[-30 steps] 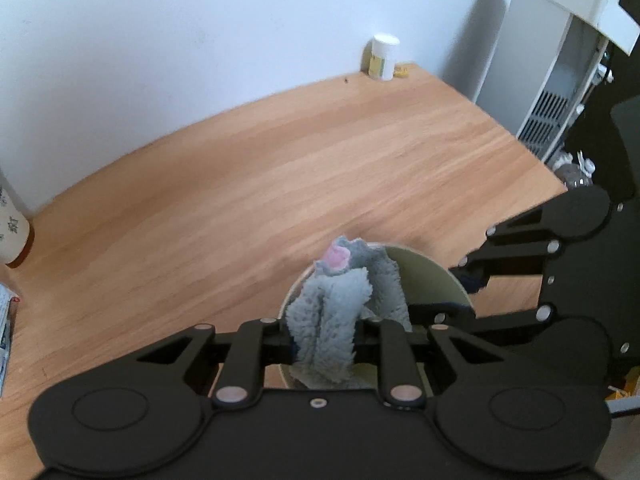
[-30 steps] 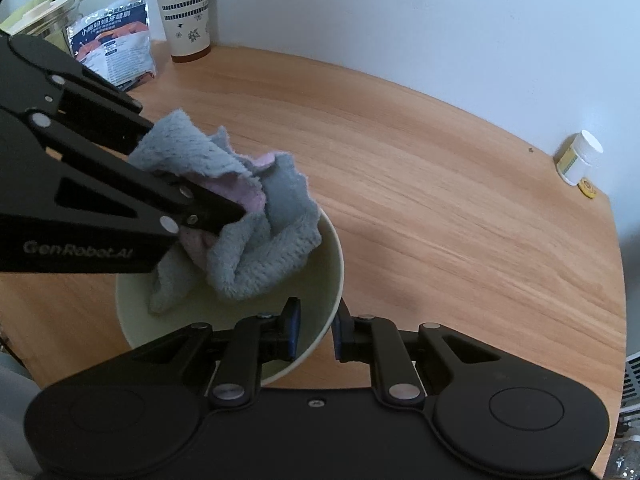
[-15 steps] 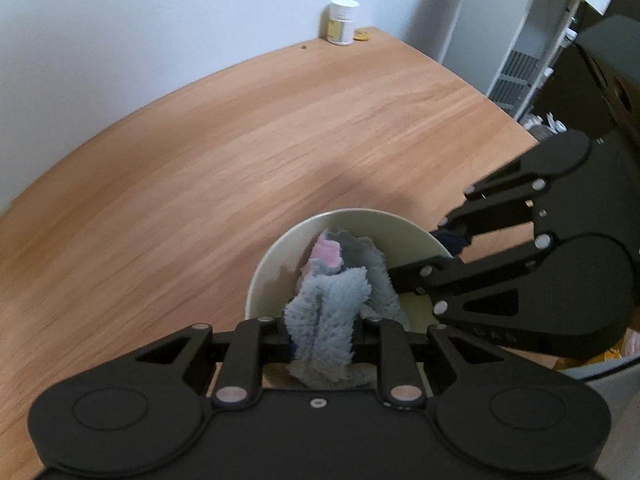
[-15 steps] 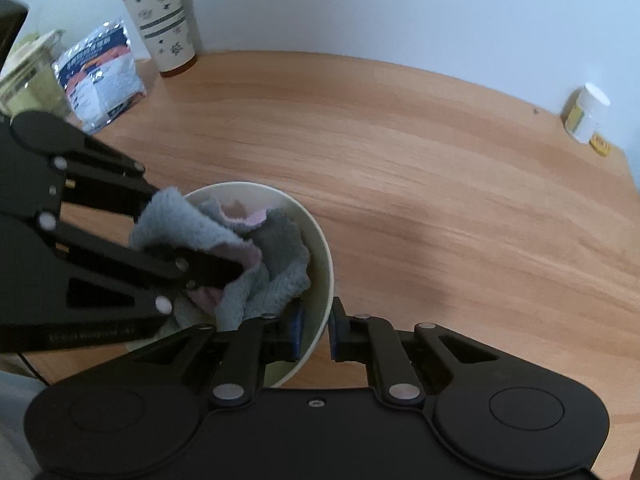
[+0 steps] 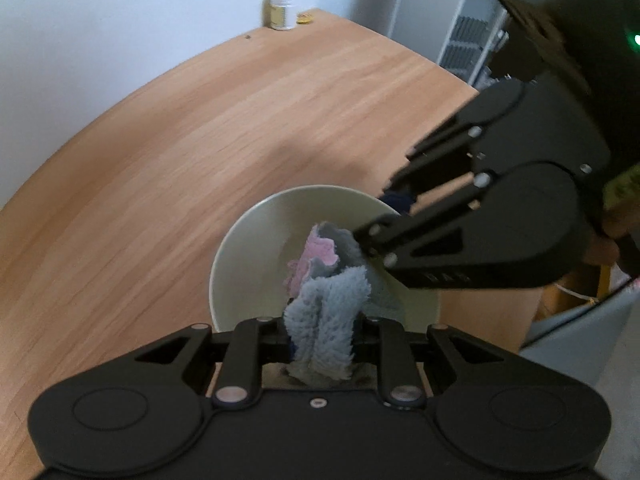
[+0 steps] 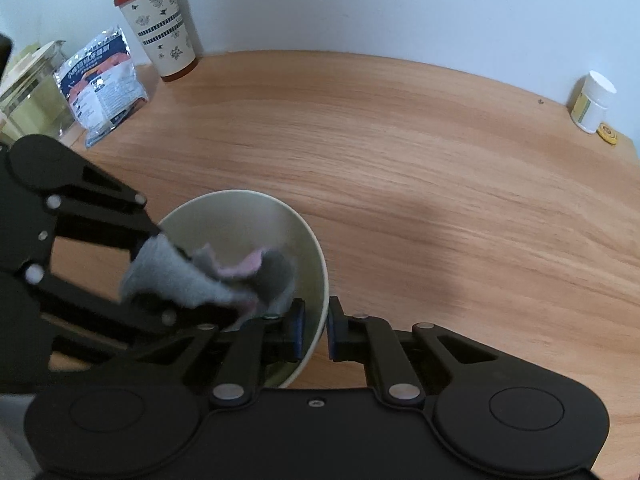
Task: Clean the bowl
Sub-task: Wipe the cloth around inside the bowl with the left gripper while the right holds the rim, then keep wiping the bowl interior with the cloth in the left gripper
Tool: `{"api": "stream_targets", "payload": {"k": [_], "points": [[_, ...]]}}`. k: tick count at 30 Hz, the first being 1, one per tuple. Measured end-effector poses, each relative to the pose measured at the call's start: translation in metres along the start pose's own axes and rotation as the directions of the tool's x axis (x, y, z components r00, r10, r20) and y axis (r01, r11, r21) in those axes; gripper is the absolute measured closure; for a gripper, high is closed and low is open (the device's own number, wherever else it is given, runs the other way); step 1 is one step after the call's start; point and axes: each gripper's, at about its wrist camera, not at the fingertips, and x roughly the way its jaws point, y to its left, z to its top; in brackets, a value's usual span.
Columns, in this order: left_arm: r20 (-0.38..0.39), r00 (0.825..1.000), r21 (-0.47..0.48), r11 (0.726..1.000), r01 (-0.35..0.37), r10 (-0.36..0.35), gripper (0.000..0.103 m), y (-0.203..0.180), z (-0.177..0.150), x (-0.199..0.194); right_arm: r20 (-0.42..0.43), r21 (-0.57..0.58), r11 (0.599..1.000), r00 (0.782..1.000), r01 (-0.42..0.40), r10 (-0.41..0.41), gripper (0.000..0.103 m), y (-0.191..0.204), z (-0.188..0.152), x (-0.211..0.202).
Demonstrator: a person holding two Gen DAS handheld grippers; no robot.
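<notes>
A pale green bowl (image 5: 256, 248) is held over the near edge of the wooden table; it also shows in the right wrist view (image 6: 240, 220). My right gripper (image 6: 316, 330) is shut on the bowl's near right rim, one finger inside and one outside. In the left wrist view it (image 5: 396, 204) reaches in from the right. My left gripper (image 5: 322, 340) is shut on a grey and pink cloth (image 5: 332, 312) and presses it into the bowl. In the right wrist view the cloth (image 6: 200, 276) lies against the bowl's left inner wall.
On the wooden table (image 6: 420, 168) stand a red-lidded paper cup (image 6: 160, 24), a blue snack bag (image 6: 100, 84) and a glass container (image 6: 28, 92) at the far left. A small white pill bottle (image 6: 592, 100) stands far right. A white appliance (image 5: 472, 32) stands beyond the table's right edge.
The cloth has moved deeper into the bowl and across its inside. The bowl has shifted lower and away from both cameras, with both grips unchanged.
</notes>
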Motion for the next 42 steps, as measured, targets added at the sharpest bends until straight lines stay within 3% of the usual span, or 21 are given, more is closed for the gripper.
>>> {"api": "stream_targets", "payload": {"k": [8, 12, 15, 21, 28, 32, 37, 42], "points": [[0.009, 0.990, 0.049, 0.989, 0.139, -0.139, 0.084, 0.003, 0.006, -0.026, -0.015, 0.028, 0.999, 1.000, -0.018, 0.018, 0.092, -0.005, 0.001, -0.001], [-0.001, 0.988, 0.112, 0.982, 0.153, -0.154, 0.084, -0.006, 0.003, -0.021, -0.027, 0.046, 0.999, 0.999, -0.029, 0.030, 0.093, -0.007, 0.002, -0.001], [-0.015, 0.983, 0.108, 0.977, 0.183, -0.182, 0.084, -0.008, 0.003, -0.011, -0.038, 0.095, 0.994, 0.998, -0.053, 0.057, 0.093, -0.011, 0.002, 0.000], [-0.060, 0.986, 0.194, 0.967, 0.164, -0.155, 0.084, -0.021, 0.004, 0.008, -0.056, 0.127, 0.990, 0.996, -0.063, 0.070, 0.093, -0.012, 0.000, 0.001], [-0.075, 0.988, 0.217, 0.965, 0.148, -0.135, 0.084, -0.030, 0.002, 0.018, -0.066, 0.118, 0.992, 0.996, -0.052, 0.060, 0.090, -0.008, -0.001, 0.002], [-0.059, 0.989, 0.140, 0.979, 0.146, -0.139, 0.083, -0.025, 0.005, 0.027, -0.068, 0.133, 0.990, 0.996, -0.047, 0.056, 0.090, -0.010, -0.001, 0.001], [-0.050, 0.994, 0.127, 0.986, 0.105, -0.100, 0.083, -0.029, 0.004, 0.029, -0.068, 0.156, 0.987, 0.996, -0.046, 0.058, 0.089, -0.015, -0.002, 0.000], [-0.084, 0.996, 0.111, 0.992, 0.052, -0.043, 0.083, -0.028, 0.007, 0.030, -0.064, 0.102, 0.995, 0.998, -0.019, 0.025, 0.089, -0.008, -0.002, 0.001]]}}
